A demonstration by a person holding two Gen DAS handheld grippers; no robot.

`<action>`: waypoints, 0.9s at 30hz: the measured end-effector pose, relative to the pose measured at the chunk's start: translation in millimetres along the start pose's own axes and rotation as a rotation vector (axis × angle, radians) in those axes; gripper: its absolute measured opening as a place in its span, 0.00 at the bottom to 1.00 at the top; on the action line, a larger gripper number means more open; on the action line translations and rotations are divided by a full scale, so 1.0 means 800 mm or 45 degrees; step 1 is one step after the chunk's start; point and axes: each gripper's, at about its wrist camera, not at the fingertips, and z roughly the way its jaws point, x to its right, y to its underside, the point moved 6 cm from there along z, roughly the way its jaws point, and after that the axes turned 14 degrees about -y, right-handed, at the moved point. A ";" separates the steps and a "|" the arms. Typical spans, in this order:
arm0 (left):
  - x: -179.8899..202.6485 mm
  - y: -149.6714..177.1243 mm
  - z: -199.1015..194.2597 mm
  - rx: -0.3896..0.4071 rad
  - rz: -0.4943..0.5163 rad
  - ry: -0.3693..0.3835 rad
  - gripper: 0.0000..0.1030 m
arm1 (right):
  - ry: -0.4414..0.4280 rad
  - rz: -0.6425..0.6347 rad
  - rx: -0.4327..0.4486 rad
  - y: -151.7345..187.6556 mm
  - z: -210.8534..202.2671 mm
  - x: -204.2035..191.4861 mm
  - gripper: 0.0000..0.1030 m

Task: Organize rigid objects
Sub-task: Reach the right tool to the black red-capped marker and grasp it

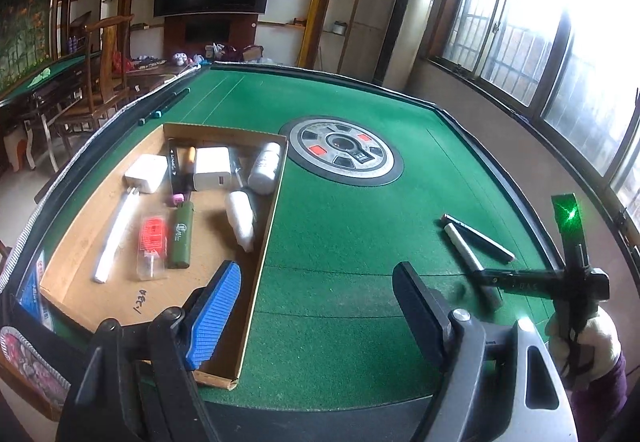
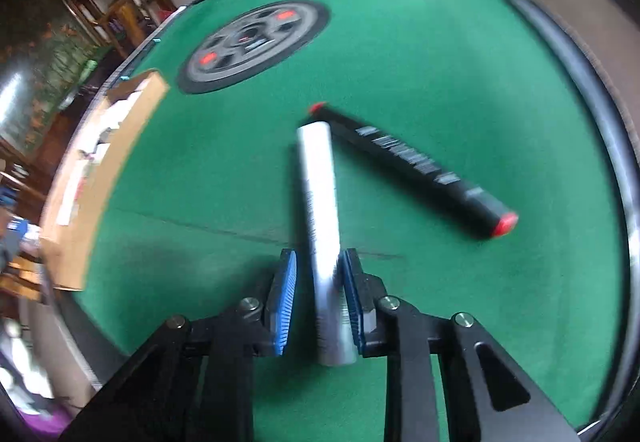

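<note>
The bench [image 1: 344, 210] is topped with green felt inside a dark raised rim. A round grey dial [image 1: 342, 154] sits at its centre. On the left lies a shallow cardboard tray [image 1: 260, 242]. At the near right a silver tube [image 1: 466, 246] and a black marker [image 1: 480, 238] lie on the felt, their far ends close together. At the far left edge lie two dark sticks [image 1: 166, 107].

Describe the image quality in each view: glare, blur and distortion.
Left wrist view: sharp; the windows at right are blown out with glare, and fisheye bends the green table edge; a green light flares on the right tongs. Right wrist view: motion blur smears the black marker, the silver tube and the cardboard tray; corners are dark.
</note>
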 end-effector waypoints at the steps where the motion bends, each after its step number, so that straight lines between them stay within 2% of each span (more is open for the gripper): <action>1: 0.001 0.001 0.003 -0.012 -0.001 0.005 0.79 | -0.027 -0.011 -0.008 0.002 0.007 -0.011 0.24; 4: 0.002 0.006 0.007 -0.044 -0.005 0.028 0.79 | -0.038 -0.097 -0.010 -0.001 0.028 -0.045 0.31; 6: 0.003 0.010 0.007 -0.053 -0.002 0.037 0.79 | -0.035 -0.144 -0.020 -0.004 0.031 -0.059 0.31; 9: 0.006 0.014 0.007 -0.052 0.011 0.047 0.79 | -0.022 -0.204 0.066 -0.019 -0.004 -0.062 0.35; 10: 0.008 0.015 0.008 -0.056 0.015 0.053 0.79 | 0.012 -0.221 0.106 -0.026 -0.018 -0.055 0.45; 11: 0.010 0.016 0.009 -0.061 0.018 0.058 0.79 | 0.071 -0.241 0.155 -0.035 -0.035 -0.046 0.59; 13: 0.016 0.019 0.013 -0.075 0.026 0.075 0.79 | 0.217 -0.281 0.235 -0.053 -0.061 -0.026 0.71; 14: 0.019 0.021 0.015 -0.082 0.031 0.083 0.79 | 0.290 -0.307 0.250 -0.062 -0.067 -0.015 0.71; 16: 0.025 0.026 0.017 -0.094 0.044 0.090 0.79 | 0.342 -0.316 0.216 -0.073 -0.066 0.004 0.71; 19: 0.031 0.029 0.016 -0.101 0.064 0.087 0.79 | 0.349 -0.327 0.147 -0.082 -0.043 0.021 0.70; 21: 0.033 0.030 0.014 -0.098 0.075 0.086 0.79 | 0.346 -0.324 0.111 -0.086 -0.024 0.029 0.66; 23: 0.034 0.030 0.014 -0.094 0.078 0.083 0.79 | 0.334 -0.298 0.090 -0.088 -0.009 0.038 0.50; 24: 0.035 0.030 0.013 -0.093 0.078 0.084 0.79 | 0.338 -0.277 0.084 -0.090 -0.003 0.042 0.44; 25: 0.036 0.030 0.015 -0.096 0.080 0.083 0.79 | 0.338 -0.265 0.076 -0.087 0.004 0.044 0.33; 27: 0.037 0.031 0.017 -0.107 0.082 0.079 0.79 | 0.338 -0.250 0.061 -0.081 0.010 0.045 0.24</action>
